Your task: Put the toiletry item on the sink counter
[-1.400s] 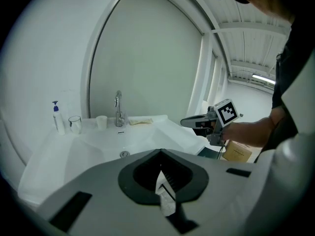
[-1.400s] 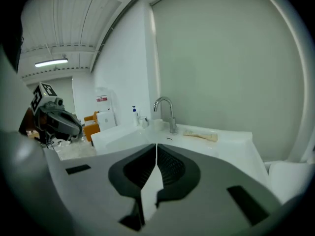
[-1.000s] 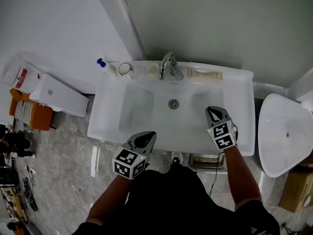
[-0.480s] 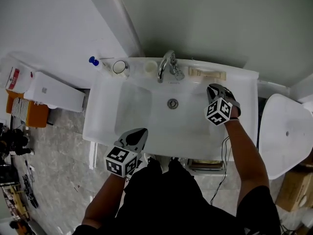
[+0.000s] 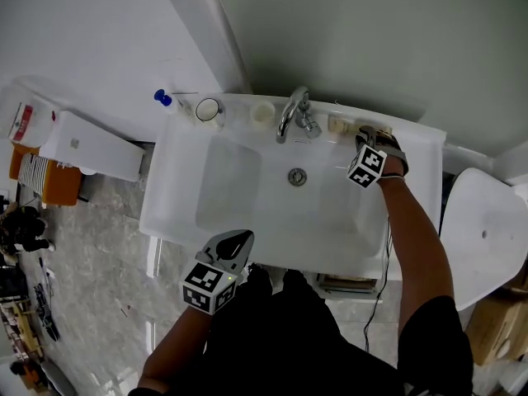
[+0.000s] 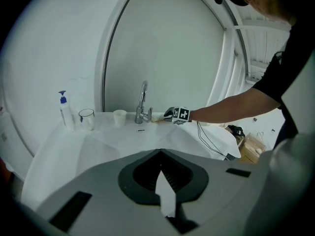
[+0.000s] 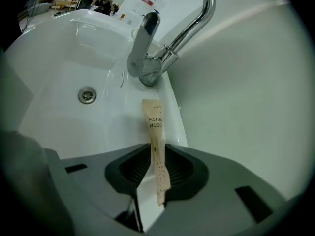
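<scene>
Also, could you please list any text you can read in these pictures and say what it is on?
"OTH" / "RUSH": partial print, seen upside down, on the tan toothbrush packet held by the right gripper.
Red label on the white container left of the sink: too small to read.
Nothing else legible.

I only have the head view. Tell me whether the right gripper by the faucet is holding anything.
Observer: Yes. The right gripper is shut on a tan toothbrush packet.
Operator: Give me where the packet's far end is.
Observer: It stops just short of the faucet base, over the sink's back ledge.
Operator: Now the left gripper.
Observer: The left gripper is shut, nothing between its jaws.
</scene>
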A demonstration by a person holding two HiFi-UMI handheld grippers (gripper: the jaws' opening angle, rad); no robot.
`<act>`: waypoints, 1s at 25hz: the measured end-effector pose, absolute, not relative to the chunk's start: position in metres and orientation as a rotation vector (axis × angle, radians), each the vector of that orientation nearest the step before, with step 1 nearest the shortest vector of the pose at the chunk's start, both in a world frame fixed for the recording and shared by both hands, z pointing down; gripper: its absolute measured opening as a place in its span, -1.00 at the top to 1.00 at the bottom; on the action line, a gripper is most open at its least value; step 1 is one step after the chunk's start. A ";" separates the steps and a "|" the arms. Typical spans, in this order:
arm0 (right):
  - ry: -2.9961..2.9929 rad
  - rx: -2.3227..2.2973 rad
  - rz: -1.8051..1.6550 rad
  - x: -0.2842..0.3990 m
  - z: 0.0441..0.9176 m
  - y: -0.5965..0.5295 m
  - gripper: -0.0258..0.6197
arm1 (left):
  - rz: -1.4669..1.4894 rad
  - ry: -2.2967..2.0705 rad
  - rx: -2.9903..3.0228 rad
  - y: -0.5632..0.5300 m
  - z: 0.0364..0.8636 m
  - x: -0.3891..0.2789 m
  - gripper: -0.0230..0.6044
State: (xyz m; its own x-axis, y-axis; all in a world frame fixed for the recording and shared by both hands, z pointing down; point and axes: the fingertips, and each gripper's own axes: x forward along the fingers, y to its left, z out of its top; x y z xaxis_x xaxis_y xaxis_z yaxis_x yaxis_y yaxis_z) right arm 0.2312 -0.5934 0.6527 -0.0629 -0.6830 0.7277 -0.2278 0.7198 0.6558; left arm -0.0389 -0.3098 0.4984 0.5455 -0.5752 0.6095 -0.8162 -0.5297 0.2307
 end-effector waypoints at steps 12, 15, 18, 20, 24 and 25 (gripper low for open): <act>-1.559 0.693 -0.466 0.230 0.667 -0.606 0.82 | 0.632 -1.211 2.244 -0.292 0.490 -0.063 0.93; -1.561 0.691 -0.480 0.228 0.663 -0.603 0.84 | 0.620 -1.236 2.239 -0.288 0.486 -0.065 0.93; -1.569 0.700 -0.497 0.228 0.655 -0.601 0.85 | 0.610 -1.267 2.224 -0.282 0.485 -0.069 0.93; -1.583 0.718 -0.503 0.228 0.647 -0.597 0.85 | 0.600 -1.288 2.215 -0.275 0.483 -0.072 0.93; -1.653 0.801 -0.492 0.224 0.617 -0.581 0.85 | 0.584 -1.314 2.205 -0.262 0.481 -0.079 0.93; -1.671 0.825 -0.484 0.223 0.608 -0.576 0.85 | 0.578 -1.318 2.206 -0.260 0.480 -0.081 0.93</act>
State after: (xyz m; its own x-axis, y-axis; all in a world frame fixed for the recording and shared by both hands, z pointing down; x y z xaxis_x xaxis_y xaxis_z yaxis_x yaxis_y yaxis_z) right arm 0.2228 -0.5761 0.6083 -0.1003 -0.7370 0.6684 -0.2654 0.6672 0.6960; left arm -0.0812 -0.2599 0.4802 0.4406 -0.6788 0.5875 -0.8920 -0.4045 0.2016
